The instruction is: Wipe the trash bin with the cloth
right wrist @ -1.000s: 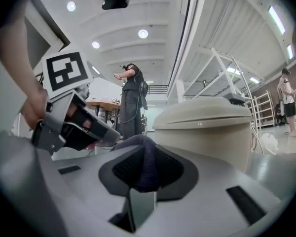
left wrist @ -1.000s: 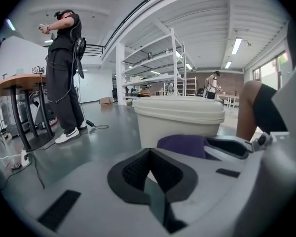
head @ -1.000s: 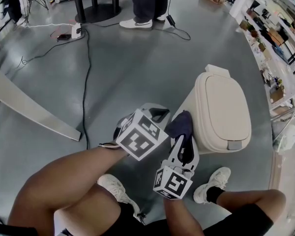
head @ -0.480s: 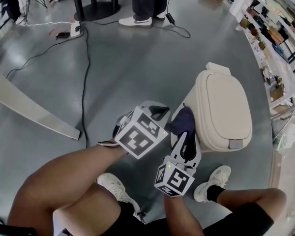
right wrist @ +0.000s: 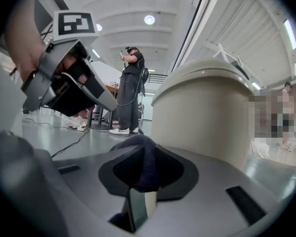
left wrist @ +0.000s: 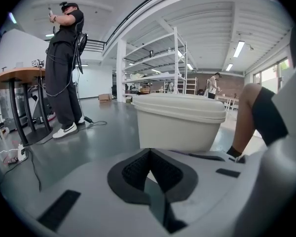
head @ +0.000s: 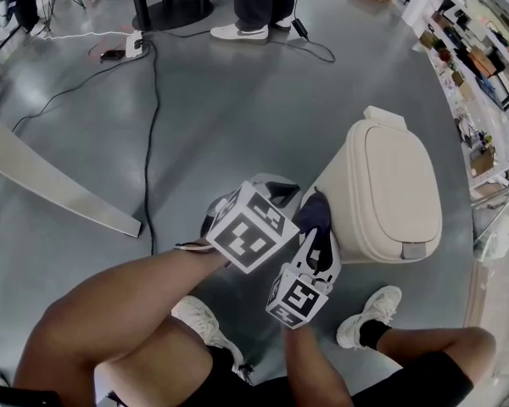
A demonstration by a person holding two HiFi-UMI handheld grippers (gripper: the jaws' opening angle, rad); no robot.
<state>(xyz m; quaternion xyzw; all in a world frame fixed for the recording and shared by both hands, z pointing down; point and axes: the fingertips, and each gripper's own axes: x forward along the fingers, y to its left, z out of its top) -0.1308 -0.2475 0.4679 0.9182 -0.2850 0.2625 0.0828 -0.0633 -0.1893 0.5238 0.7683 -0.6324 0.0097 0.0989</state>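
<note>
A beige lidded trash bin [head: 394, 193] stands on the grey floor, right of centre in the head view. My right gripper [head: 319, 237] is shut on a dark navy cloth [head: 314, 214], which is pressed to the bin's left side. In the right gripper view the cloth [right wrist: 143, 164] bulges between the jaws, with the bin [right wrist: 207, 112] close on the right. My left gripper [head: 276, 195] sits just left of the cloth, shut with nothing in it. In its own view the jaws [left wrist: 149, 154] point at the bin [left wrist: 180, 122].
Black cables [head: 148, 117] run across the floor to the left. A pale slanted board [head: 51, 189] lies at far left. A person's shoes [head: 242, 32] stand at the top, beside a black stand base [head: 165, 11]. My own legs and shoes [head: 369, 312] crowd the bottom; shelving [head: 483, 66] lines the right.
The right gripper and its cloth have edged slightly forward along the bin's side. The left gripper has barely moved.
</note>
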